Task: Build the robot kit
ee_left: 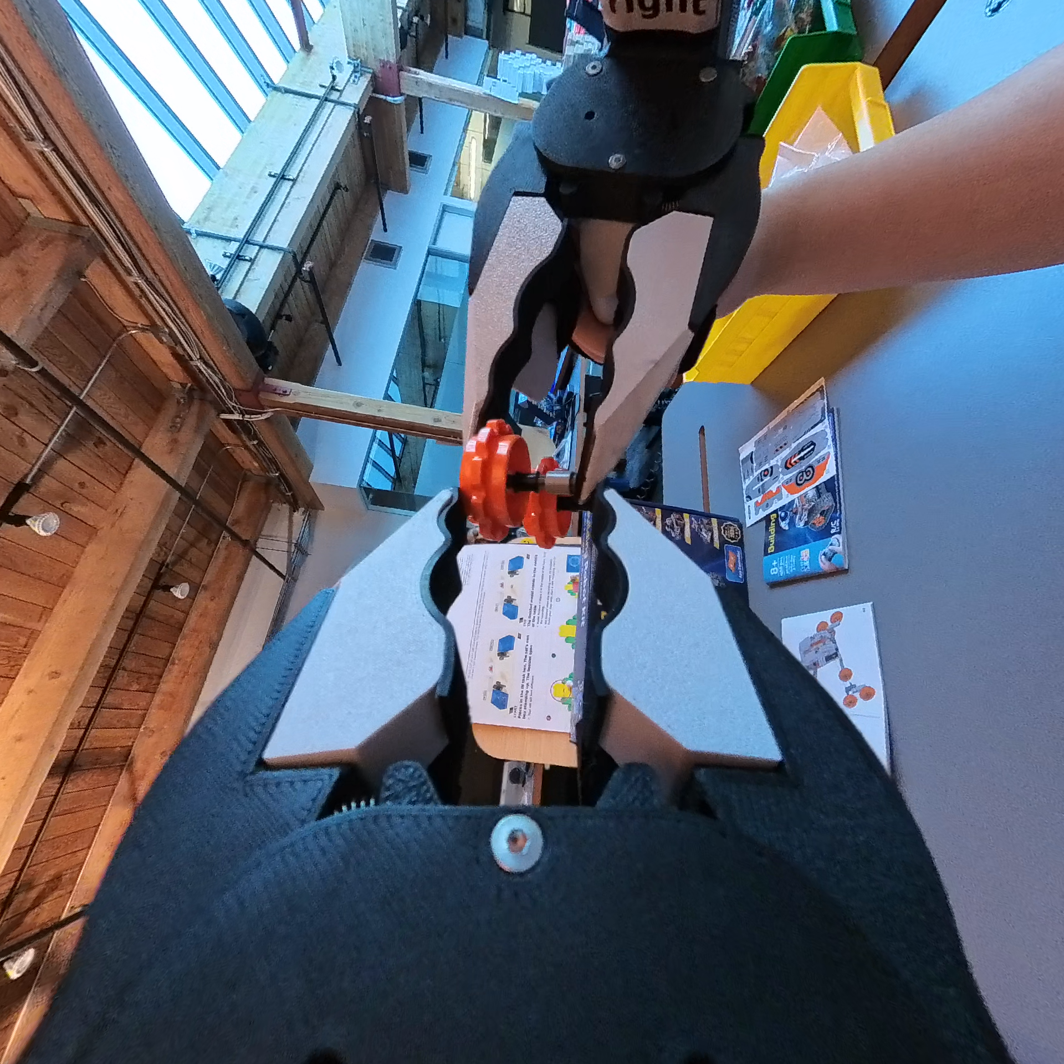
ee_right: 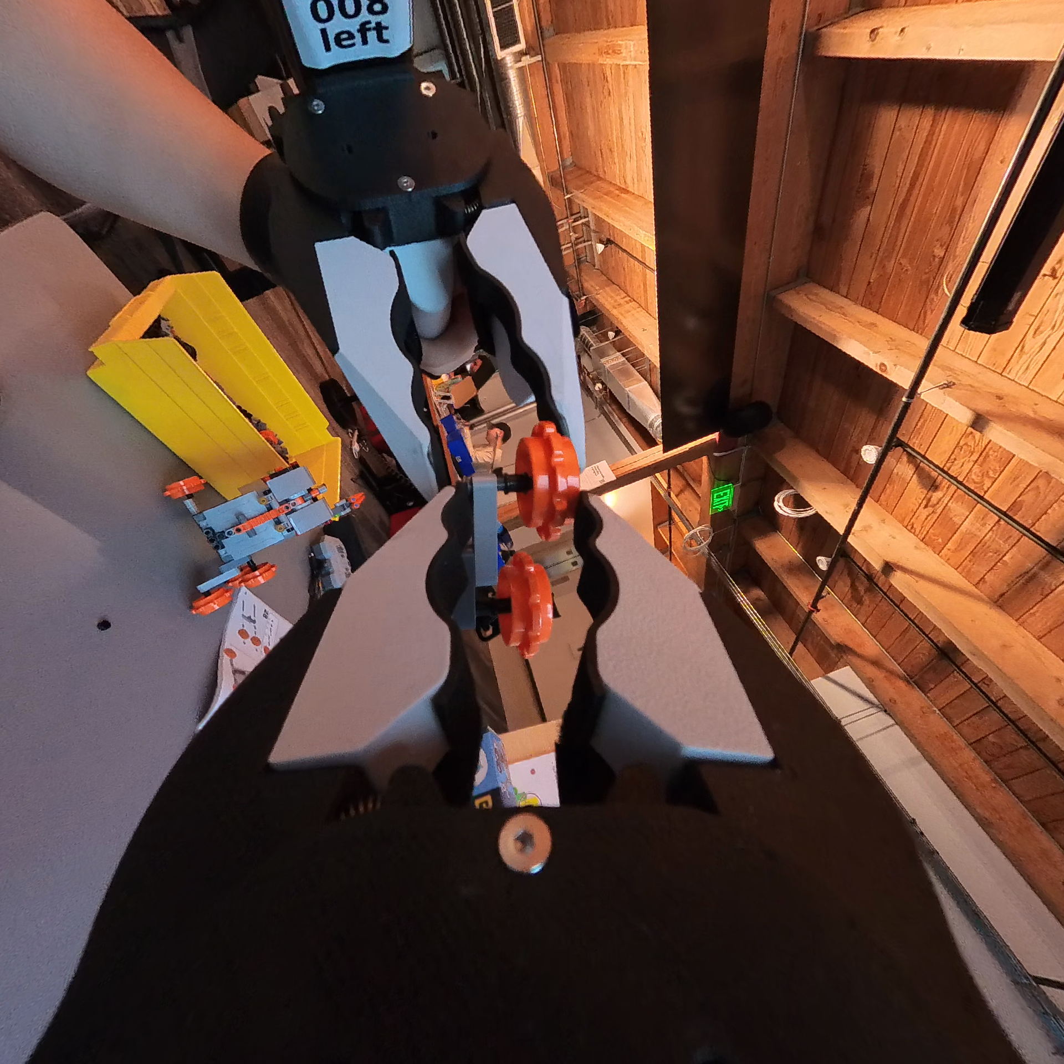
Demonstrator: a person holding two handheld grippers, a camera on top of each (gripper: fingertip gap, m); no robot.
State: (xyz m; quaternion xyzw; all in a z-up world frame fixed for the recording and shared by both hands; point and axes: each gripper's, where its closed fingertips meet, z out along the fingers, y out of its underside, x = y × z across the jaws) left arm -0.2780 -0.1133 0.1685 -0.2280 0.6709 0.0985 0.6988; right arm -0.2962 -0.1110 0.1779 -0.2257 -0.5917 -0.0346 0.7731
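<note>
A small assembly, a grey beam (ee_right: 482,541) with two orange gear wheels (ee_right: 546,479) on black axles, is held up in the air between both grippers. My right gripper (ee_right: 518,501) is closed around it: the beam lies along one finger and the upper wheel touches the other fingertip. My left gripper (ee_left: 529,502) meets it from the opposite side, with its tips closed around the same wheel (ee_left: 494,478) and the beam end (ee_left: 559,481). Each gripper also shows in the other's view, the right (ee_left: 535,460) and the left (ee_right: 509,472).
A grey table (ee_left: 950,518) carries a yellow bin (ee_left: 823,109), a green bin (ee_left: 806,52), instruction booklets (ee_left: 797,489) and a printed sheet (ee_left: 835,662). A grey and orange brick vehicle (ee_right: 265,512) stands by the yellow bin (ee_right: 213,374). A person's forearms reach in. Both grippers' tips are close together, under 4 cm apart.
</note>
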